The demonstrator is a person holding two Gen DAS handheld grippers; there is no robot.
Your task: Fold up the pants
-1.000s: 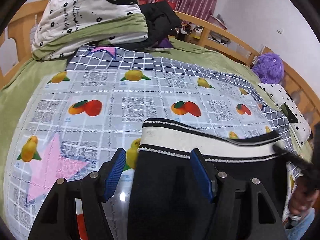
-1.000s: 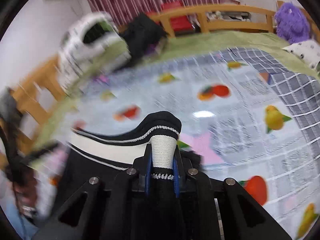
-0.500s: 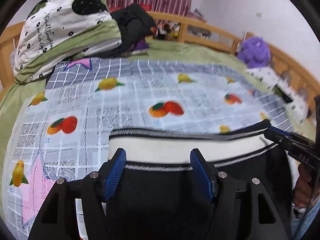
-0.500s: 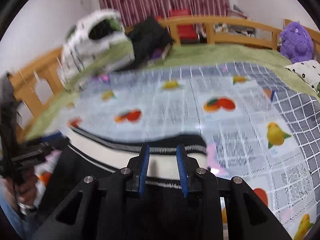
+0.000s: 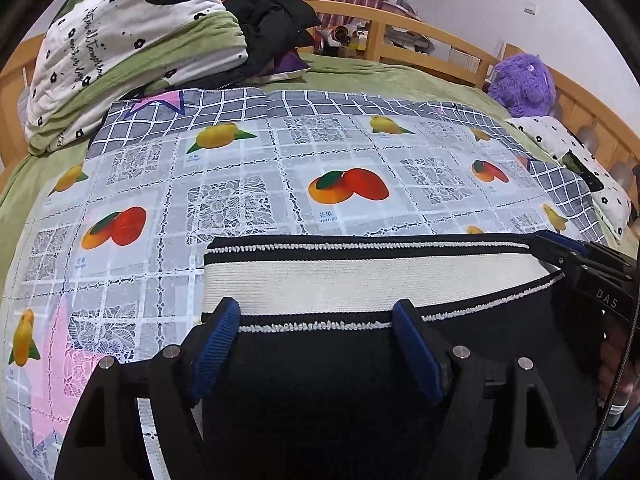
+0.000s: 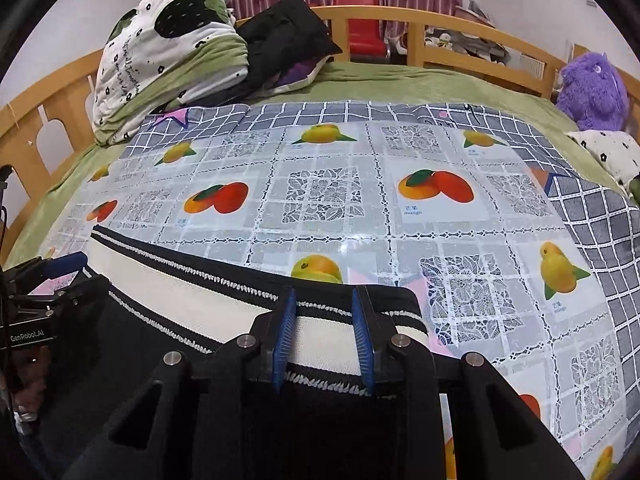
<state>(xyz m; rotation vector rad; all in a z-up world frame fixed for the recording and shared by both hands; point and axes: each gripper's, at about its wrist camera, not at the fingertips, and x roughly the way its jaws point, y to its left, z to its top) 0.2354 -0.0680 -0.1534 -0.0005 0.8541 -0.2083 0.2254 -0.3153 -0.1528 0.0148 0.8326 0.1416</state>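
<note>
Since a second ago the right gripper (image 6: 324, 302) has let go of the bunched waistband (image 5: 360, 276), which now lies stretched flat and straight across the fruit-print cloth (image 5: 248, 200). Going left to right: the left gripper (image 5: 316, 312) hovers over the waistband's left part, its blue pads (image 5: 218, 340) wide apart and clamping nothing. The pants (image 5: 340, 380) are black, with a broad cream band edged by black-and-white stitched stripes. The waistband's long axis runs left to right, facing the far side of the bed (image 5: 360, 74); the legs trail toward the cameras. The right gripper sits over the waistband's right end, its fingers parted with a narrower gap, gripping nothing.
</note>
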